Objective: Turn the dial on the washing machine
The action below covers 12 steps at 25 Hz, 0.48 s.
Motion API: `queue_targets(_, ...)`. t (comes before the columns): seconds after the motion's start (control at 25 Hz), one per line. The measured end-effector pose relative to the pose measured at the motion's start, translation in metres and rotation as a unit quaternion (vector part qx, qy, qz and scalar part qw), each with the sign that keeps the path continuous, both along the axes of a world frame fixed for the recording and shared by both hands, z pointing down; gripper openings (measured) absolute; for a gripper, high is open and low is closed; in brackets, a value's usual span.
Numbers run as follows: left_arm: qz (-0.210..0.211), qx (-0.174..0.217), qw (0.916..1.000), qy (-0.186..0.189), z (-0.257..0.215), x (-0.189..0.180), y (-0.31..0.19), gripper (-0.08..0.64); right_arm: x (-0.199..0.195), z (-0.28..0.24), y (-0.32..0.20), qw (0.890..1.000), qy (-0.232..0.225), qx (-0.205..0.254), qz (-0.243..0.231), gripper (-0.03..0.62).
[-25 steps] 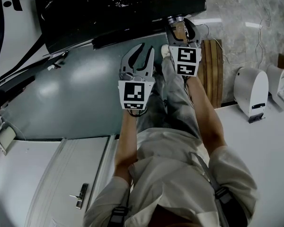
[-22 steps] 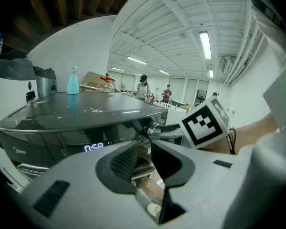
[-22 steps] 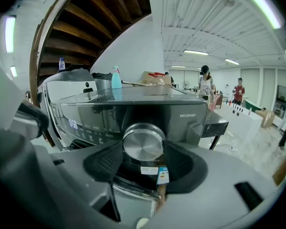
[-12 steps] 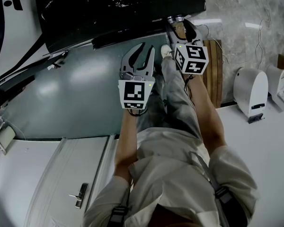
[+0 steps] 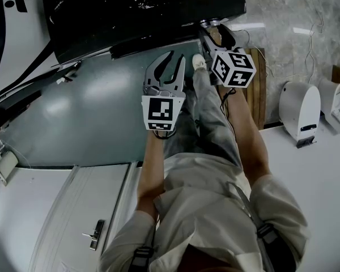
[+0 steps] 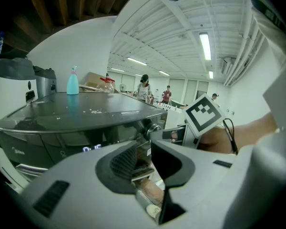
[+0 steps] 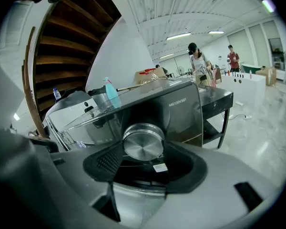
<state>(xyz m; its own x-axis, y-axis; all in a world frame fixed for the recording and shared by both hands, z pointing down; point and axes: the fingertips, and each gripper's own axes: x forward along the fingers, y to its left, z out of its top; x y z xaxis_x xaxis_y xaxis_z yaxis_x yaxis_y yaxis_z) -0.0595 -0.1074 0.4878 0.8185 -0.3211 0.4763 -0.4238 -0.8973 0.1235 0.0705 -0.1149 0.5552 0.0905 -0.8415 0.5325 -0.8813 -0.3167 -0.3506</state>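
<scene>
– Right gripper first: what is made out from the head view?
– It is seen far in the scene, at the right end of the washing machine. Its jaws are laid round something on the control panel (the dial is largely covered from above). The left gripper is held just to its left and a little nearer, and no contact with anything can be seen.

– And in the left gripper view?
– Its jaws are parted by a narrow gap and nothing is held. Only a trouser leg and a shoe are seen through the gap. The right gripper is seen to the right, at the panel.

– The right gripper view?
– There the dial, a brushed metal knob on the machine's front panel, is clamped between the two pads, one on each side, with the jaws partly closed. A blue spray bottle is stood on the lid behind.

– What could go wrong from here?
– Slipping is judged the main risk. The knob is smooth and round, so if the wrist is rolled faster than the grip allows, the pads may be dragged round it and no setting changed. If the gripper is tilted off the knob's axis, it may be levered off. The wanted setting may also be overshot, since any markings are hidden by the jaws.
</scene>
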Motion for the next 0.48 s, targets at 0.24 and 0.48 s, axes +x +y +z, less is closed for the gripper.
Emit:
queue_targets(0.24, 0.001, -0.001, 1.0, 0.002, -0.0002, 0.0009, 0.001, 0.098, 0.0006, 0.0002, 0.0, 0.999, -0.038, 0.015, 0.007, 0.268)
queue_targets(0.48, 0.003, -0.002, 1.0, 0.001, 0.0011, 0.003, 0.002, 0.098, 0.0013, 0.0014, 0.0002, 0.996, -0.078, 0.029, 0.011, 0.268)
